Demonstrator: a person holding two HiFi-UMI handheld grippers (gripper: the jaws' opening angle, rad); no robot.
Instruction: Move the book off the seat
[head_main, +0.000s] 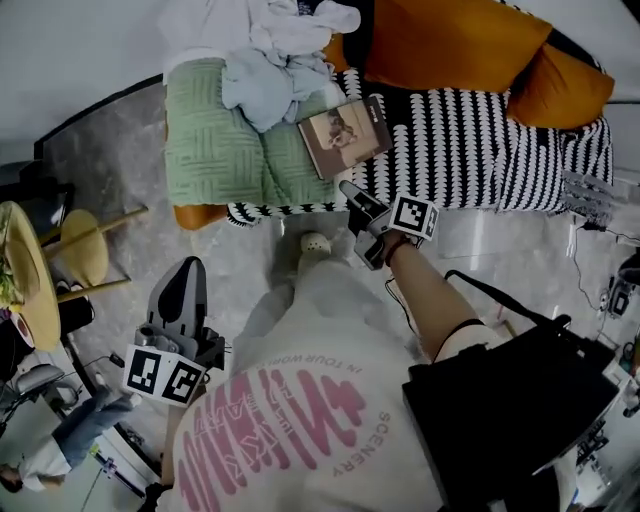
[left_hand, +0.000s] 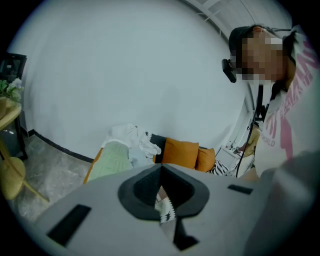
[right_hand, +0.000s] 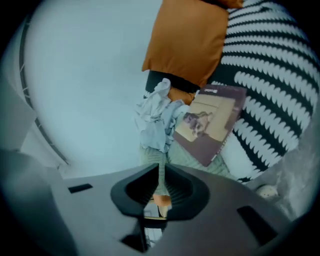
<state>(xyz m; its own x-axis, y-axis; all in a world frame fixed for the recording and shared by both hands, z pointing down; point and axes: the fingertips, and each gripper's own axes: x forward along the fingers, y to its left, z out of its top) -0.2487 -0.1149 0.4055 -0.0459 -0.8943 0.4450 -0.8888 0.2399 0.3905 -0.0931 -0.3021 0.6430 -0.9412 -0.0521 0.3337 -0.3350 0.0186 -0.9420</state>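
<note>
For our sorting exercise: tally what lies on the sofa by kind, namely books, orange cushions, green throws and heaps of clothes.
Book: 1
Orange cushions: 2
Green throw: 1
Heap of clothes: 1
Total: 5

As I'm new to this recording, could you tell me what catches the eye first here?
A brown book lies partly on a green blanket and partly on a black-and-white cover. Two orange cushions stand out behind it, and the right gripper points toward the book from the front.
</note>
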